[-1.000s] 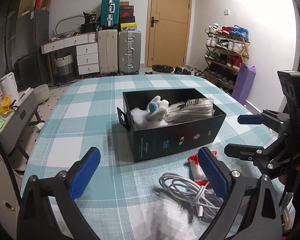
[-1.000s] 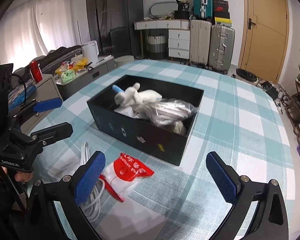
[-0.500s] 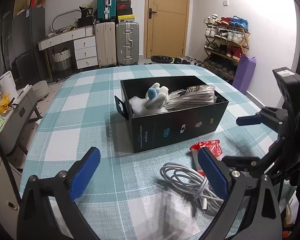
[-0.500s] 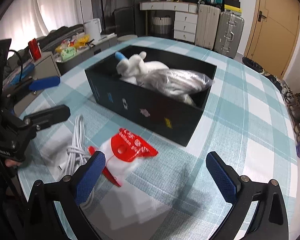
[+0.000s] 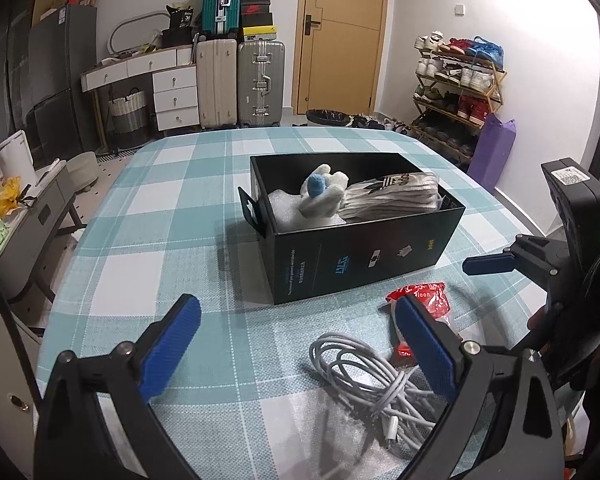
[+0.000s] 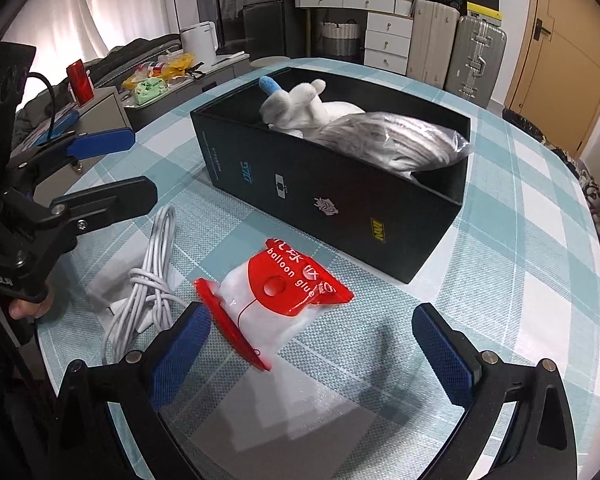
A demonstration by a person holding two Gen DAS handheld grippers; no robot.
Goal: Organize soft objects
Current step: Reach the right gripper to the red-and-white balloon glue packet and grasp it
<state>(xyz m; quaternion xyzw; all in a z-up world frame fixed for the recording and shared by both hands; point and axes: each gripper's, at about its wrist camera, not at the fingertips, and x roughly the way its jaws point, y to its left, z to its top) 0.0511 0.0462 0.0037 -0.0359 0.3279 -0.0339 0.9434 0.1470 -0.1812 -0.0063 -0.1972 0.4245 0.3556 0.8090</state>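
Observation:
A black box (image 5: 364,268) (image 6: 328,196) stands on the checked table and holds a white plush toy (image 5: 322,196) (image 6: 296,108) and a bagged grey garment (image 5: 392,196) (image 6: 396,140). In front of it lie a red and white balloon glue packet (image 6: 284,300) (image 5: 424,300) and a coiled white cable (image 5: 372,380) (image 6: 152,280). My right gripper (image 6: 312,352) is open and empty, low over the packet. My left gripper (image 5: 300,348) is open and empty above the cable.
The table (image 5: 172,208) has a teal and white checked cloth and a rounded edge. A clear plastic bag (image 5: 340,432) lies under the cable. Suitcases (image 5: 260,80), a drawer unit and a shoe rack (image 5: 456,92) stand beyond the table.
My right gripper has come down and forward toward the red packet, which now lies between its fingers' reach. My left gripper has shifted slightly. Both stay open.

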